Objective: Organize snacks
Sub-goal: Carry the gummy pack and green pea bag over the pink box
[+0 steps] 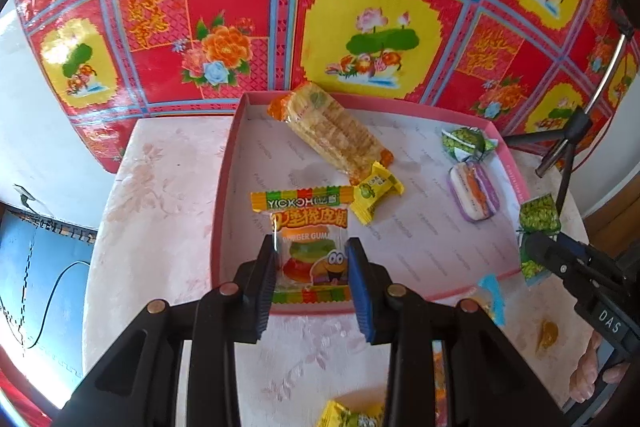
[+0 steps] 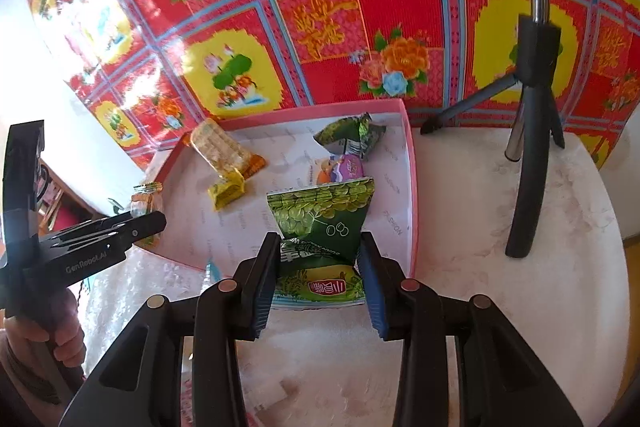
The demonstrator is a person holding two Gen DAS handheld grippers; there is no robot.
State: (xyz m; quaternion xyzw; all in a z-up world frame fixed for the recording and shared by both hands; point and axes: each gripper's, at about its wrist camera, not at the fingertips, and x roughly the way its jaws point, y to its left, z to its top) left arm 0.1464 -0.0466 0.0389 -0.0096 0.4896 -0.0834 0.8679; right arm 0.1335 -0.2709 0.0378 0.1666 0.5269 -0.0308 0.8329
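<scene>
- The left tool [image 1: 312,267] grips the clear burger gummy packet with the yellow header [image 1: 306,235], its jaws closed on the packet's sides, over the near rim of the shallow pink cardboard tray [image 1: 256,307].
- The right tool [image 2: 318,267] pinches the green foil snack packet [image 2: 324,223] at its waist, above the tray's near right corner.
- Advance each tool past the rim before releasing; place into bare floor ahead, short of the small yellow candy [image 1: 374,193].

A round table [image 1: 168,187] with a pale pink floral cloth carries a shallow pink tray [image 1: 226,163] at its middle, hard against the red patterned backdrop. A black tripod [image 2: 528,155] stands on the cloth to the right of the tray. Loose on the cloth in front of the tray lie a blue-edged packet [image 1: 491,297], an orange candy [image 1: 547,335] and a yellow wrapper [image 1: 344,415].
</scene>
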